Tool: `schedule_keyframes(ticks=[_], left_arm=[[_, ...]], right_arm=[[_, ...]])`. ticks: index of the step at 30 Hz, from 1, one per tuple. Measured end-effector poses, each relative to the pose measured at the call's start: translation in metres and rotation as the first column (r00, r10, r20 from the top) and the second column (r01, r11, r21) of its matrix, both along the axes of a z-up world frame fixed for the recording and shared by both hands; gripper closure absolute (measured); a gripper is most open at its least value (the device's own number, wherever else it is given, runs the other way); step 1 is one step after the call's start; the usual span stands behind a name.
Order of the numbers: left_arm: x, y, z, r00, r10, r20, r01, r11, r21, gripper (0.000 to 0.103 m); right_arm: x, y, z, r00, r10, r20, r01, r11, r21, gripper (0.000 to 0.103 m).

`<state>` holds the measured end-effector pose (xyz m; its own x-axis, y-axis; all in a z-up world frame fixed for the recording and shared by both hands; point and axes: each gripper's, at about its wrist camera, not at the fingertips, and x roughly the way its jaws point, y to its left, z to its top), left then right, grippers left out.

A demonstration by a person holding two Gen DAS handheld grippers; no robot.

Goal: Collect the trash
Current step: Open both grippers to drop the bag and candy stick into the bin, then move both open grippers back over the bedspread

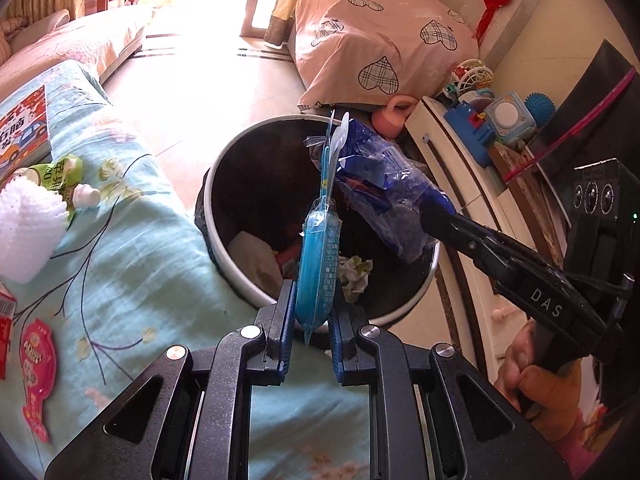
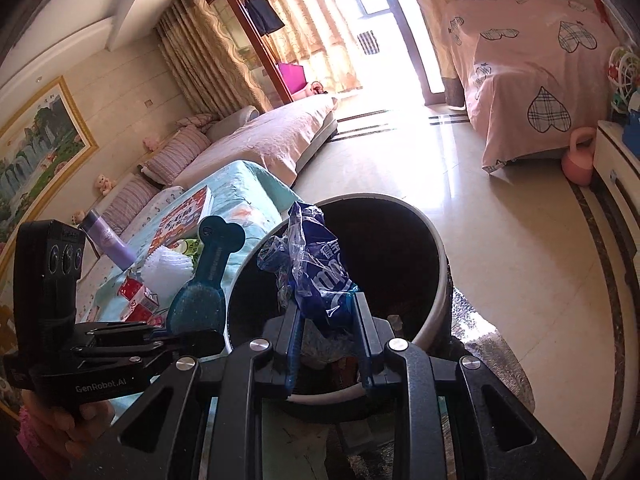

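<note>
A round dark trash bin (image 1: 211,216) with a pale rim stands on the floor beside the cloth-covered table; paper and scraps lie inside it. My left gripper (image 1: 312,320) is shut on a flat blue blister pack (image 1: 318,264), held upright over the bin's near rim. My right gripper (image 1: 434,216) comes in from the right, shut on a crumpled blue plastic wrapper (image 1: 380,184) above the bin. In the right wrist view the right gripper (image 2: 326,320) pinches the wrapper (image 2: 320,276) over the bin (image 2: 438,252), and the left gripper (image 2: 188,334) holds the blister pack (image 2: 208,276) at its left.
The table's light blue floral cloth (image 1: 132,240) carries a white foam net (image 1: 24,224), a green pouch (image 1: 60,172), a pink packet (image 1: 38,364), a red carton (image 1: 6,320) and a book (image 1: 24,132). A cream cabinet (image 1: 448,168) with toys stands right of the bin.
</note>
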<state>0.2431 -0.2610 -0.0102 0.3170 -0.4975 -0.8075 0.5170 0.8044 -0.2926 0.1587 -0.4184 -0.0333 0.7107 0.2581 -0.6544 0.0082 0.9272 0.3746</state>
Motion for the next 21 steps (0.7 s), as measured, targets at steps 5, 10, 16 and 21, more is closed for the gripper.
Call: schedule_keyframes(ticks=[5,10,16,21], left_arm=[[0.006,-0.007,-0.005,1.0,0.01,-0.018,-0.01,1.0,0.003,0.086],[0.005,-0.01,-0.007,1.0,0.021,-0.006,-0.021,1.0,0.004,0.062],[-0.006,0.005,-0.004,0.999,0.046,0.023,-0.045,0.999,-0.015,0.06],[-0.025,0.034,-0.007,0.995,0.087,0.041,-0.087,0.996,-0.02,0.056]], right_arm=[[0.006,-0.006,-0.005,1.0,-0.016,-0.016,0.016,1.0,-0.013,0.079],[0.01,-0.012,-0.01,0.999,-0.032,-0.028,0.032,0.999,0.004,0.068],[0.007,-0.013,-0.009,0.999,-0.029,-0.021,0.03,0.999,0.033,0.049],[-0.001,-0.006,-0.004,1.0,-0.019,0.002,0.019,0.998,0.063,0.028]])
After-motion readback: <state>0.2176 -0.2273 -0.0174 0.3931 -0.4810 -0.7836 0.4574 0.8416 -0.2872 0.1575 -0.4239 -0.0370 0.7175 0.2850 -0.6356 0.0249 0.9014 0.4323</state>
